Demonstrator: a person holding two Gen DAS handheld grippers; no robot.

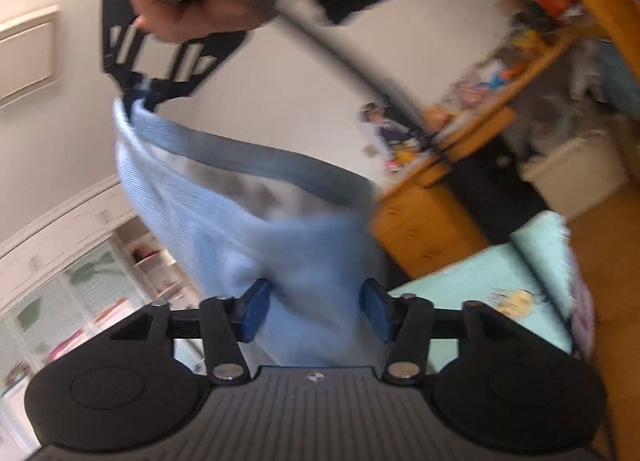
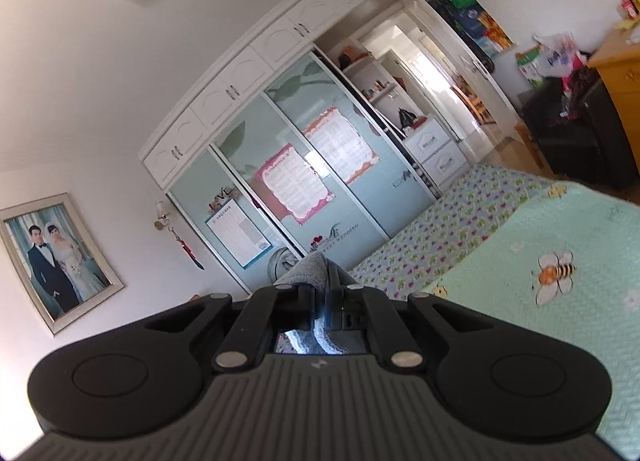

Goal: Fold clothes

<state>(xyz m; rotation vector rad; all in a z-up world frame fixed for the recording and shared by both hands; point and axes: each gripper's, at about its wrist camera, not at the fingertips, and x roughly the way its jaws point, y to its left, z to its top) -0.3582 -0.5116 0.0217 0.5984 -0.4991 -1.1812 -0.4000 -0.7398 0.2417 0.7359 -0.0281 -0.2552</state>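
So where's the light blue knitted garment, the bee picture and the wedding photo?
Light blue knitted garment (image 1: 224,221): left wrist view, hanging middle.
Bee picture on the green bedspread (image 2: 555,273): right wrist view, striped body.
Framed wedding photo (image 2: 56,257): right wrist view, centre.

Left gripper (image 1: 316,311) jaws apart, level — right gripper (image 2: 320,293) clamped shut, level

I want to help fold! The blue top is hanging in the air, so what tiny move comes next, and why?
Probably close the left gripper on the light blue garment. Its blue pads stand apart with cloth hanging between them, unpinched, while the right gripper alone clamps the grey-banded edge. Two holds would let it spread over the green bed cover.
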